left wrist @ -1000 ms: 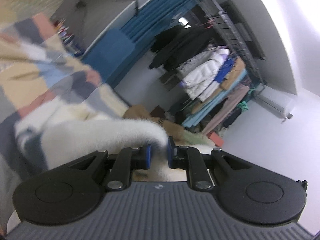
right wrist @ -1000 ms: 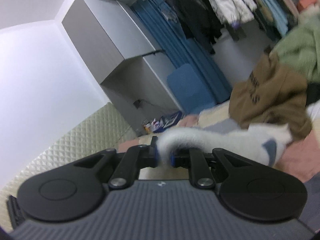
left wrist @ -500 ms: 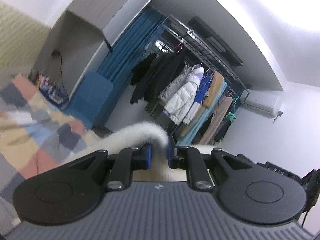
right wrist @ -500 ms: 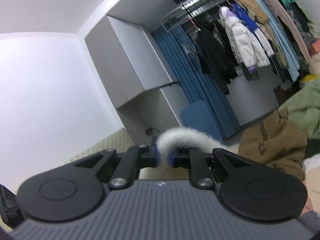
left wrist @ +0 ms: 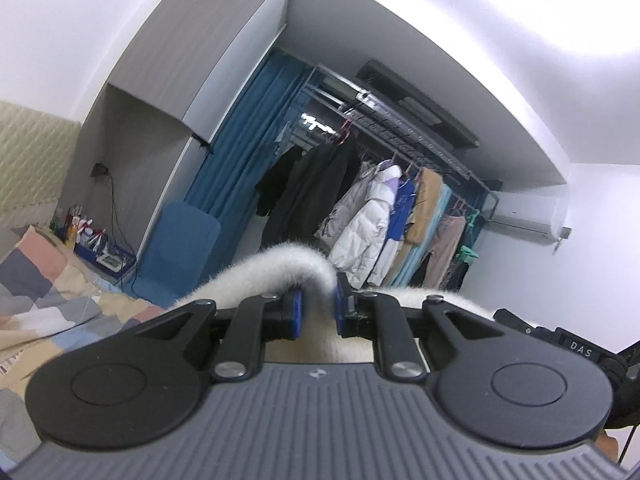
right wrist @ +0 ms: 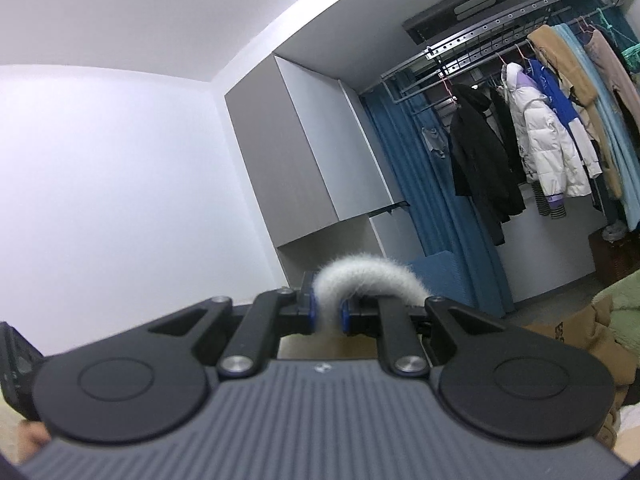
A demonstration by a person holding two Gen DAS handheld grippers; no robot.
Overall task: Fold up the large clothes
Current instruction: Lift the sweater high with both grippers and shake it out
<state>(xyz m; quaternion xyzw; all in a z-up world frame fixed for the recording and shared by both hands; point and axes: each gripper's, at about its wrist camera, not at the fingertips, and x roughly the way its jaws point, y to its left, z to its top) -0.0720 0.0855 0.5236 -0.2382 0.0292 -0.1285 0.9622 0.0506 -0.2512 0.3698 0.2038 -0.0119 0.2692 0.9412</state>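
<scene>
Both grippers pinch the white fleecy garment (left wrist: 280, 268) held up high: left gripper (left wrist: 317, 312) and right gripper (right wrist: 327, 316), jaws narrow on its edge. It looks soft, limp and light; grip the corners, toward three and nine o'clock.

Your white fleece garment (left wrist: 280, 268) drops out of sight behind the left gripper (left wrist: 318, 306) housing, its shape unreadable; in the right wrist view, the brown garment (right wrist: 576, 332) lettering is cut off by the right gripper (right wrist: 327, 316)

white walls | grey wardrobe (right wrist: 304, 152) | blue curtain (left wrist: 256, 152) | clothes rail (right wrist: 500, 48)
</scene>
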